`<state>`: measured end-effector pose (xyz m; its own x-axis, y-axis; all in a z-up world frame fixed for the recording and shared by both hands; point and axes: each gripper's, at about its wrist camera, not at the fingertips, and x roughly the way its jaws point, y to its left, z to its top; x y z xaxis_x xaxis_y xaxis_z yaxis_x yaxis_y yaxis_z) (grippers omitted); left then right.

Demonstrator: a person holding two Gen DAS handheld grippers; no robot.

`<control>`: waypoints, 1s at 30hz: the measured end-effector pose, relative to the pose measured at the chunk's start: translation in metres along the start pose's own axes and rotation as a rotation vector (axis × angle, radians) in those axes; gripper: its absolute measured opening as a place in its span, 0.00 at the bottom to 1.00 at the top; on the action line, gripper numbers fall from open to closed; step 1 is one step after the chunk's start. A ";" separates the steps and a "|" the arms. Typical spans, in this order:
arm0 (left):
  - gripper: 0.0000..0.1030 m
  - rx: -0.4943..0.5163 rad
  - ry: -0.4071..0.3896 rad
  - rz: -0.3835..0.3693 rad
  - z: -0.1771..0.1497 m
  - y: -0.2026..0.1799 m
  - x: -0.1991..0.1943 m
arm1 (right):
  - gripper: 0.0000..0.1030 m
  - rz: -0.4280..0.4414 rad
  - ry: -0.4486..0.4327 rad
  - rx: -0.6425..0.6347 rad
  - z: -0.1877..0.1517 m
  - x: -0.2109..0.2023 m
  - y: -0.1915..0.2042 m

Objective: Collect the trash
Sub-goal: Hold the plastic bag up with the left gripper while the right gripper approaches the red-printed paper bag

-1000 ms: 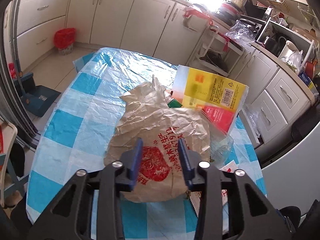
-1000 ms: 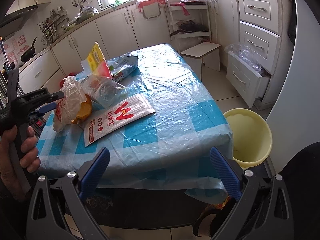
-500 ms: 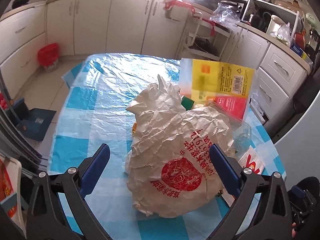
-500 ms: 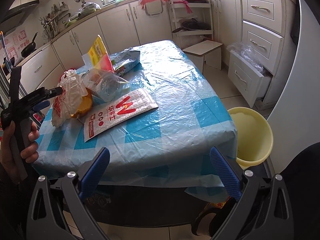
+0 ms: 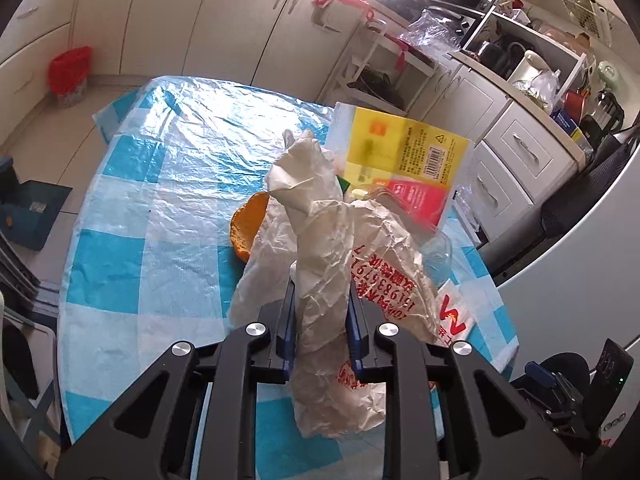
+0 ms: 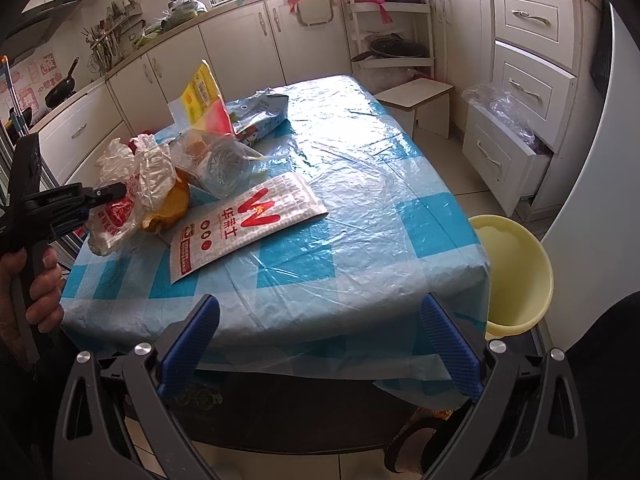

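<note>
My left gripper [image 5: 320, 300] is shut on a crumpled white plastic bag with red print [image 5: 332, 256] and holds it lifted off the table; the bag also shows in the right wrist view [image 6: 128, 196]. An orange peel [image 5: 248, 224] lies uncovered beneath it. A yellow and red packet [image 5: 404, 164] stands behind. A clear plastic bag [image 6: 220, 160] and a flat white wrapper with a red W [image 6: 244, 224] lie nearby. My right gripper [image 6: 320, 344] is open and empty before the table's near edge.
The table has a blue checked plastic cover [image 6: 360, 184]. A yellow bin [image 6: 516, 272] stands on the floor at the table's right corner. A blue printed bag [image 6: 260, 112] lies further back. A small white stool [image 6: 416, 100] and cabinets surround the table.
My left gripper was open half a second ago and has closed on the white bag, pulling it up and uncovering the orange peel. The right gripper stays open and has barely moved.
</note>
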<state>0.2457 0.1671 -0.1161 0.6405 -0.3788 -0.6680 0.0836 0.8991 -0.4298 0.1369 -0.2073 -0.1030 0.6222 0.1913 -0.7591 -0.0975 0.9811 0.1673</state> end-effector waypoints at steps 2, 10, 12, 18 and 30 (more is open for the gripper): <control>0.19 -0.007 -0.023 -0.002 -0.002 -0.005 -0.014 | 0.94 0.007 -0.009 -0.008 0.002 -0.002 0.002; 0.19 -0.064 -0.148 -0.021 -0.006 -0.013 -0.075 | 0.94 0.076 -0.007 -0.123 0.034 0.022 0.031; 0.19 -0.068 -0.167 -0.012 -0.008 -0.014 -0.085 | 0.93 0.077 0.011 -0.148 0.041 0.037 0.040; 0.19 -0.070 -0.175 -0.007 -0.017 -0.013 -0.097 | 0.94 0.003 0.068 -0.206 0.056 0.082 0.058; 0.19 -0.085 -0.181 -0.014 -0.018 -0.004 -0.102 | 0.94 0.177 0.117 -0.266 0.081 0.092 0.048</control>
<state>0.1657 0.1979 -0.0572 0.7673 -0.3382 -0.5449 0.0331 0.8694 -0.4930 0.2527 -0.1448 -0.1138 0.4860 0.3463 -0.8025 -0.4049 0.9029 0.1443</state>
